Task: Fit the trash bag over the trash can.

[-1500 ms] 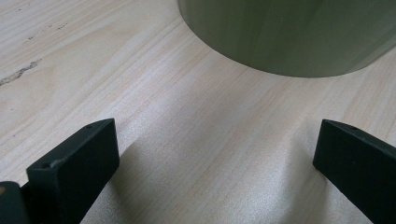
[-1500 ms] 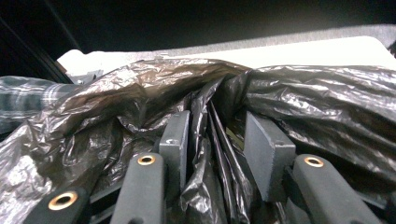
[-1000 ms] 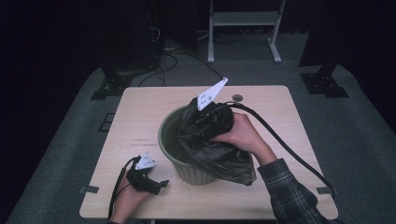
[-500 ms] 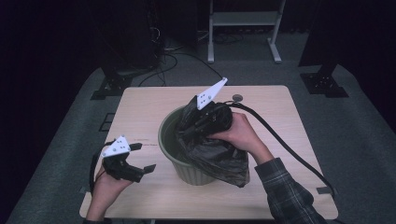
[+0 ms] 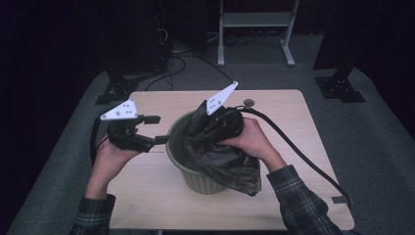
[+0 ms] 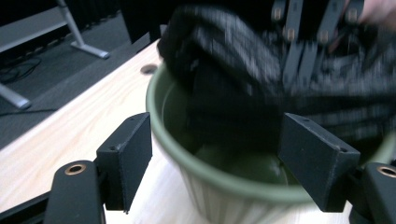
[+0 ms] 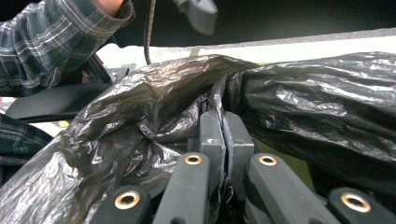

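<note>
A green ribbed bin (image 5: 195,178) stands mid-table, with a crumpled black plastic bag (image 5: 230,166) draped over its right rim. My right gripper (image 5: 203,133) is shut on a fold of the bag (image 7: 317,98) above the bin's mouth; in the right gripper view its jaws (image 7: 223,119) meet on the film. My left gripper (image 5: 161,129) hangs in the air just left of the bin. It is open, and its jaws have just been closing. In the left gripper view (image 6: 217,140) the bin's near rim (image 6: 163,126) lies in the gap, untouched by the pads.
The wooden table (image 5: 293,112) has a small round disc (image 5: 249,103) near its far edge. The right gripper's thick cable (image 5: 293,147) trails across the table's right side. A metal rack (image 5: 254,29) and dark stands rise from the floor behind.
The left hand has lifted its gripper from the table's front left corner up to the bin's left rim. The right hand and the bag have kept still.
</note>
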`<control>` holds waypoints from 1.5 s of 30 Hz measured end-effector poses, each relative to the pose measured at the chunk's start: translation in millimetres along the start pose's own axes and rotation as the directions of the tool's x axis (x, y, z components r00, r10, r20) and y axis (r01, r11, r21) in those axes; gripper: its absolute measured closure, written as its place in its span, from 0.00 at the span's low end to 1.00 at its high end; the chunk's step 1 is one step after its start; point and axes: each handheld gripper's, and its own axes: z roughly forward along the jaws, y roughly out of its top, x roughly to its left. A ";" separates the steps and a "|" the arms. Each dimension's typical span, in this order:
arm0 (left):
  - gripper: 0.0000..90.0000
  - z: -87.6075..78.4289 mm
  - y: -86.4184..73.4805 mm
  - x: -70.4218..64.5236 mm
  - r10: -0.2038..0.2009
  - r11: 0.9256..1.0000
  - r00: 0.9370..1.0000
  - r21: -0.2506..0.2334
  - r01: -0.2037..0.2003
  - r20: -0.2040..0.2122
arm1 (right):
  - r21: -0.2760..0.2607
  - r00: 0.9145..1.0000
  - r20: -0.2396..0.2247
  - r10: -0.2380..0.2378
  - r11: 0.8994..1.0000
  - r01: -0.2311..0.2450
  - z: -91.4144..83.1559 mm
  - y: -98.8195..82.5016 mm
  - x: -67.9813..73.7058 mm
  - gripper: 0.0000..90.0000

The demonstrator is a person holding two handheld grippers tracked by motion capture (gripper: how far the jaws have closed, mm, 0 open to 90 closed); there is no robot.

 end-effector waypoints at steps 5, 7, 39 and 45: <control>0.28 23.3 29.9 4.3 0.018 1.000 0.999 0.000 -0.018 0.030 | 0.000 1.000 -0.005 0.000 1.000 0.000 1.5 -0.3 -0.7 0.98; 0.29 28.5 35.2 5.3 0.019 1.000 0.999 0.000 -0.019 0.037 | 0.002 1.000 -0.007 0.000 1.000 0.000 2.0 -0.3 -0.8 0.98; 0.57 53.1 10.2 2.6 0.009 0.989 1.000 0.149 -0.011 0.012 | -0.141 0.972 0.230 0.043 0.990 -0.011 -28.9 -8.1 -20.7 0.98; 0.46 39.7 14.3 3.8 0.031 0.994 0.999 0.110 -0.029 -0.022 | -0.123 0.974 0.223 0.046 0.992 -0.019 -28.2 -10.3 -23.8 0.98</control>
